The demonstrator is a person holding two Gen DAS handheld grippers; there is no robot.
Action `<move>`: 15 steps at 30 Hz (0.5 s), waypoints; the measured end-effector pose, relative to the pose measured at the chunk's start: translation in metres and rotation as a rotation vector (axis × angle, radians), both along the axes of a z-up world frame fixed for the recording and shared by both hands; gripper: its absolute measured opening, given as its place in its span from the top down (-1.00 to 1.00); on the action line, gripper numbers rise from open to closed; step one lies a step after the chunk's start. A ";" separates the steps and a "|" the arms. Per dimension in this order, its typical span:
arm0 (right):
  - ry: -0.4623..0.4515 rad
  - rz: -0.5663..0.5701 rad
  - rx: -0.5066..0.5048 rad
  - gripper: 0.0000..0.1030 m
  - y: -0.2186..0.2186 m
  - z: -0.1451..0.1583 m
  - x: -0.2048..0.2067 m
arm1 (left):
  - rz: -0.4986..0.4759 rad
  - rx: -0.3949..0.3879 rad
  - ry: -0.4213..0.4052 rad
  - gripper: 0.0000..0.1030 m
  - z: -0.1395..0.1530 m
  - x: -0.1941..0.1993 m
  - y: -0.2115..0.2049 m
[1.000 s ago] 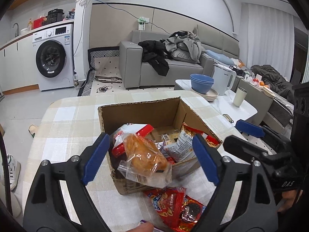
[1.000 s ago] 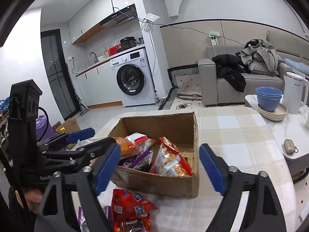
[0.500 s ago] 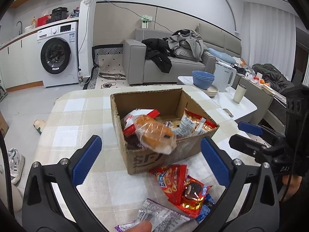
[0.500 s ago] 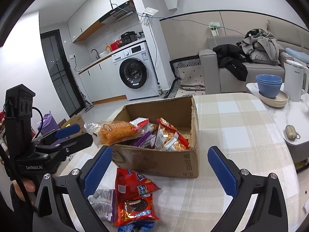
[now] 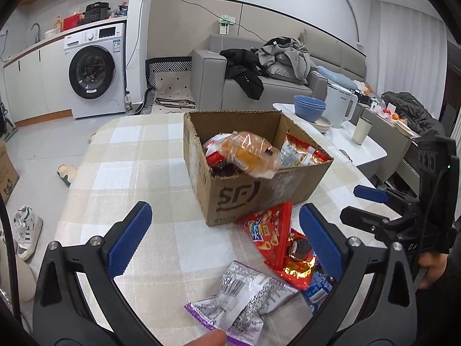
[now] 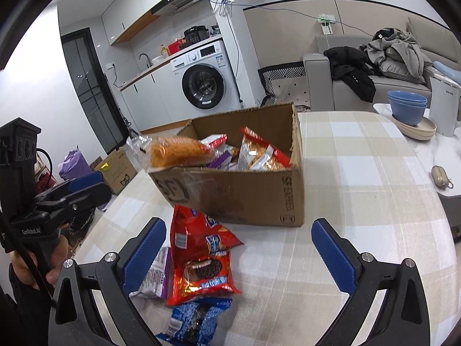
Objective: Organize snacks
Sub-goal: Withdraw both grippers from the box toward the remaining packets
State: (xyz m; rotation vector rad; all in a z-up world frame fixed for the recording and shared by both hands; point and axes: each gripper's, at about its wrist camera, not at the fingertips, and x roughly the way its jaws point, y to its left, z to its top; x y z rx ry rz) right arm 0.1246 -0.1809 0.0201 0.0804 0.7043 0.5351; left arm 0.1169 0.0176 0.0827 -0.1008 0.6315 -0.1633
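Observation:
A cardboard box (image 5: 259, 193) (image 6: 253, 193) stands on the checked table, holding several snack packs. A clear-wrapped orange bread (image 5: 250, 155) (image 6: 178, 151) rests on the box's near edge. In front of the box lie a red snack bag (image 5: 268, 230) (image 6: 198, 239), a red cookie pack (image 6: 204, 274), a blue cookie pack (image 6: 193, 320) and a purple-and-white pack (image 5: 245, 297) (image 6: 155, 276). My left gripper (image 5: 222, 239) is open and empty above the purple pack. My right gripper (image 6: 237, 256) is open and empty above the red packs.
A side table (image 5: 366, 150) at the right carries blue bowls (image 5: 309, 108), a white kettle (image 5: 341, 108) and a cup (image 5: 361, 129). A sofa with clothes (image 5: 276, 72) and a washing machine (image 5: 92, 75) stand behind. A keyring (image 6: 440, 176) lies at right.
Both grippers have pulled back from the box toward the table's near edge. The bread that was between the left jaws now rests on the box's edge. More loose packs have come into view.

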 end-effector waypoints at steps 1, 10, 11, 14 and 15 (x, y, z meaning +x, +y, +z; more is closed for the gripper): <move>0.009 0.001 -0.002 -0.99 0.001 -0.003 -0.001 | 0.000 -0.003 0.002 -0.98 -0.002 -0.003 0.001; 0.056 0.027 -0.075 -0.99 0.009 -0.022 -0.015 | -0.020 0.031 0.034 -0.98 -0.014 -0.019 -0.001; 0.064 0.033 -0.079 -0.99 0.011 -0.022 -0.017 | -0.022 0.038 0.035 -0.98 -0.015 -0.021 -0.002; 0.076 0.069 -0.108 -0.99 0.015 -0.026 -0.025 | -0.036 0.058 0.044 -0.98 -0.018 -0.025 -0.006; 0.081 0.081 -0.118 -0.99 0.016 -0.027 -0.026 | -0.040 0.061 0.048 -0.98 -0.019 -0.026 -0.006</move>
